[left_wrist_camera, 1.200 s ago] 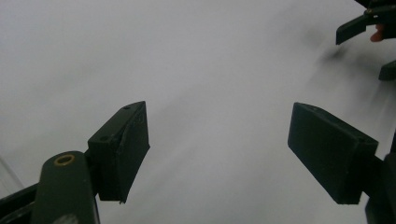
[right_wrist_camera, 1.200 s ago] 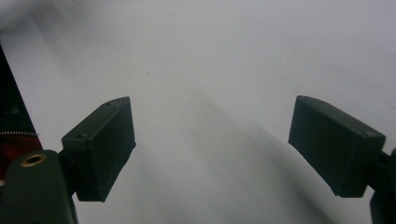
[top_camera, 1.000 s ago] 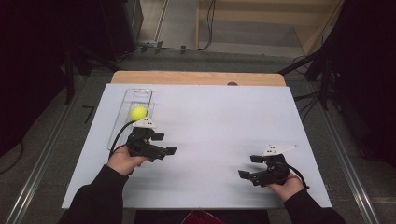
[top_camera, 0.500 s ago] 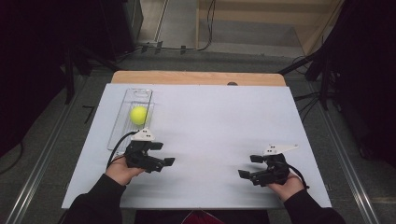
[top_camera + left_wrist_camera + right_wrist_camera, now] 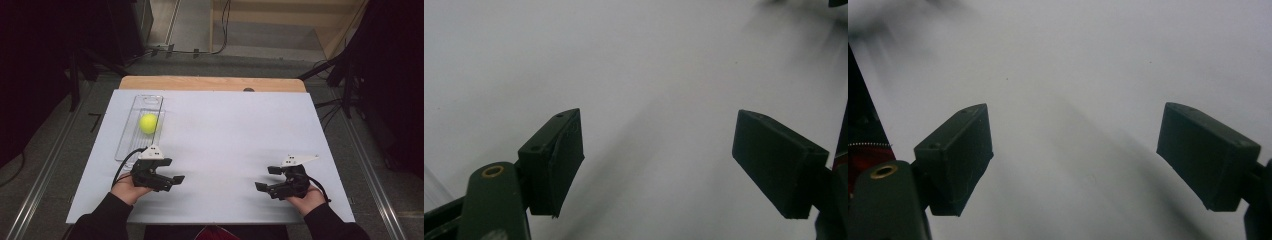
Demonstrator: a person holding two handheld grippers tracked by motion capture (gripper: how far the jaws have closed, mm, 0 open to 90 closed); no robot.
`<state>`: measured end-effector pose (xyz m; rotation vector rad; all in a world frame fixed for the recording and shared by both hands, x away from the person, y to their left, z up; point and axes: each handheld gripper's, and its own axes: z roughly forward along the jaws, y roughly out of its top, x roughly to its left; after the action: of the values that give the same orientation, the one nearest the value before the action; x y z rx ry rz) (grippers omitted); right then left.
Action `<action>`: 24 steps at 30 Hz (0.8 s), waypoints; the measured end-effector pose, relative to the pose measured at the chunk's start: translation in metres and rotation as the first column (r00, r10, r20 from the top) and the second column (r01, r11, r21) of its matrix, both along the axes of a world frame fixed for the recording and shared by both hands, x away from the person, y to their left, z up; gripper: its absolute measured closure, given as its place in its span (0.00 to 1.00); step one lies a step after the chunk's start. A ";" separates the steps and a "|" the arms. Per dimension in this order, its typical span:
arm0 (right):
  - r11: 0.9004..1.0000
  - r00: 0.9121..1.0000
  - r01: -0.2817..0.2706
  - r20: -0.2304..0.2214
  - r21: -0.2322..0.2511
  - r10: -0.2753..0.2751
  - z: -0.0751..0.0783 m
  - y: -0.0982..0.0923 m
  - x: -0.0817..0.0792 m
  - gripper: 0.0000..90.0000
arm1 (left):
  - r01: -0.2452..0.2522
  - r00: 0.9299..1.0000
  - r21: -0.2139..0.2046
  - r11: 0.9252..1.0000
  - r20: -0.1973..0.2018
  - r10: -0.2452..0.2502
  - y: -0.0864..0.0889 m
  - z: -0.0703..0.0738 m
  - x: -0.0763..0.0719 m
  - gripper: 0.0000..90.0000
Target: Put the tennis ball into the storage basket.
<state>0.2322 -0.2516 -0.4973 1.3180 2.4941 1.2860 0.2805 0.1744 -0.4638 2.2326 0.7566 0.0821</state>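
Observation:
A yellow-green ball (image 5: 148, 123) lies in a clear plastic tray (image 5: 148, 98) at the far left of the white table (image 5: 230, 130). My left gripper (image 5: 172, 171) rests low over the table near the front left, a short way in front of the tray and apart from it. Its jaws point right and stand open. In the left gripper view the left gripper (image 5: 656, 160) has bare white table between its pads. My right gripper (image 5: 266, 178) sits near the front right, jaws pointing left and open. The right gripper (image 5: 1075, 160) in its own view holds nothing.
A wooden strip (image 5: 210, 83) runs along the table's far edge. Dark stands and cables (image 5: 345, 90) surround the table on the floor. The white surface between the two grippers is bare.
My left hand has drawn back from the tray toward the near edge and sunk a little, uncovering the ball. The right hand has kept still.

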 end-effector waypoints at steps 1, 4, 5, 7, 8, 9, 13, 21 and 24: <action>1.000 1.000 0.000 0.000 0.000 0.000 0.000 0.000 0.000 0.14 | -0.001 1.000 -0.008 1.000 0.000 0.001 0.000 0.000 -0.001 0.24; 1.000 1.000 0.002 -0.001 0.000 -0.002 0.000 0.000 0.000 0.14 | 0.002 1.000 -0.016 1.000 0.003 -0.002 0.002 -0.001 -0.004 0.24; 1.000 1.000 0.003 0.000 -0.001 -0.003 0.000 0.000 0.000 0.14 | 0.002 1.000 -0.013 1.000 0.001 -0.002 0.003 0.000 -0.005 0.24; 1.000 1.000 0.004 -0.002 0.000 -0.004 0.000 0.000 0.000 0.14 | 0.000 1.000 -0.018 1.000 -0.004 0.000 0.004 -0.001 -0.006 0.24; 1.000 1.000 0.003 -0.001 0.000 -0.003 0.000 0.000 0.000 0.14 | -0.001 1.000 -0.021 1.000 -0.005 0.001 0.005 -0.001 -0.007 0.24; 1.000 1.000 0.003 -0.001 -0.002 -0.003 0.000 0.000 0.000 0.14 | -0.001 1.000 -0.022 1.000 -0.009 0.001 0.006 -0.001 -0.008 0.24; 1.000 1.000 0.002 0.000 -0.003 -0.002 0.000 0.000 0.000 0.14 | -0.009 1.000 -0.014 1.000 -0.012 0.009 0.009 -0.003 -0.010 0.24; 1.000 1.000 0.002 -0.002 -0.005 -0.002 -0.001 0.000 0.000 0.14 | -0.020 1.000 -0.010 1.000 -0.019 0.020 0.017 -0.006 -0.014 0.24; 1.000 1.000 0.006 -0.005 -0.005 -0.006 -0.001 0.000 0.000 0.14 | -0.024 0.999 -0.008 1.000 -0.021 0.024 0.020 -0.007 -0.016 0.24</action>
<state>0.2324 -0.2517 -0.4980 1.3285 2.4932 1.2755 0.2647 0.1939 -0.4711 2.2201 0.7937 0.0669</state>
